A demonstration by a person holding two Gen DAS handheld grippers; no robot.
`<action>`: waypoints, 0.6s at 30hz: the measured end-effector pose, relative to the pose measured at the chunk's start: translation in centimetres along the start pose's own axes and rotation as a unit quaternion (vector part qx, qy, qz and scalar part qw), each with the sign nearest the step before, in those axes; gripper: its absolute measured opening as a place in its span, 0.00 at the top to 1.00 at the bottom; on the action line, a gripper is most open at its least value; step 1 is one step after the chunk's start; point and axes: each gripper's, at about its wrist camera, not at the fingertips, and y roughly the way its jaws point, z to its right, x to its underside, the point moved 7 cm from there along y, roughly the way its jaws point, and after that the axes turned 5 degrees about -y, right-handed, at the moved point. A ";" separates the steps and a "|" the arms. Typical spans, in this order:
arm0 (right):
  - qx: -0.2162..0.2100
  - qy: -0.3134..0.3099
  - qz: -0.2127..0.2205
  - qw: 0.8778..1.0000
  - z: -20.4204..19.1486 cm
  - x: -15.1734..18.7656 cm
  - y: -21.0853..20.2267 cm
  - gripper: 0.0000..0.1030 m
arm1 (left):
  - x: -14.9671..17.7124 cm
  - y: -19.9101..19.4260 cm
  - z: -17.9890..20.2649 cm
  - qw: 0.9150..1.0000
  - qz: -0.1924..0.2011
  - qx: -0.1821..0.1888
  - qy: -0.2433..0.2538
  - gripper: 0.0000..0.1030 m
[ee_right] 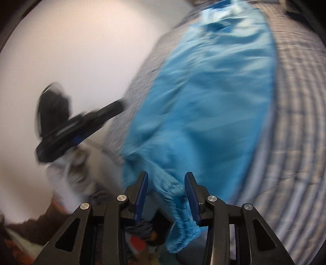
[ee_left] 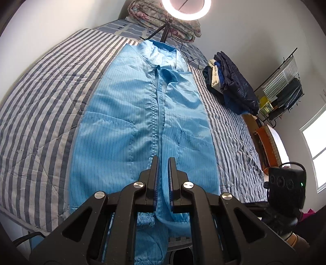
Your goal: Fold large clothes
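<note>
A large light-blue pinstriped coverall lies lengthwise on a striped quilt, collar at the far end, zip up the middle. My left gripper hovers over its near end, jaws slightly apart and empty, with cloth showing below between them. In the blurred right wrist view the coverall fills the middle, and my right gripper is open with the elastic cuff hanging between its pads. The left gripper shows at the left there.
A pile of dark and white clothes sits at the bed's right side. A ring light on a tripod and folded quilts stand at the far end. The right gripper's camera is at the right.
</note>
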 end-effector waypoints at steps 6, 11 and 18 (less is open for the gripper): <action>0.074 -0.023 0.024 0.997 -0.9 0.6 -1.3 0.61 | 0.8 0.2 -0.8 1.000 -0.018 -0.001 0.000 0.89; 0.126 0.057 0.065 0.988 2.9 1.4 -3.7 0.59 | 2.6 1.2 -1.6 0.998 -0.056 0.012 -0.019 0.74; 0.159 0.091 0.024 0.983 5.2 3.1 -2.5 0.54 | 5.3 3.7 0.7 0.995 -0.099 0.011 0.026 0.74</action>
